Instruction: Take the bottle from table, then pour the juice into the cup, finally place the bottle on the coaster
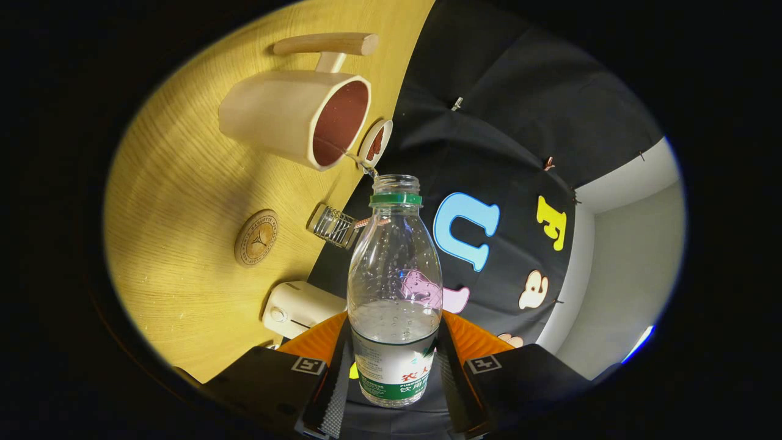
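Note:
A clear plastic bottle (394,287) with a green neck ring and a green-and-white label sits between my fingers, uncapped and partly filled with clear liquid. My gripper (391,373) is shut on its lower body, with both fingers pressing its sides. The view is rolled, so the bottle is tipped with its mouth beside the rim of a cream cup (299,116) that has a wooden handle and a reddish-brown inside. A thin stream (360,164) runs from the bottle's mouth into the cup. A round wooden coaster (256,238) lies on the yellow wooden table (183,183), apart from the cup.
A small round cream dish (375,143) with a reddish inside stands behind the cup by the table's far edge. A small clear ribbed glass (333,226) sits near that edge too. A white boxy appliance (299,308) with a knob stands just beyond my fingers.

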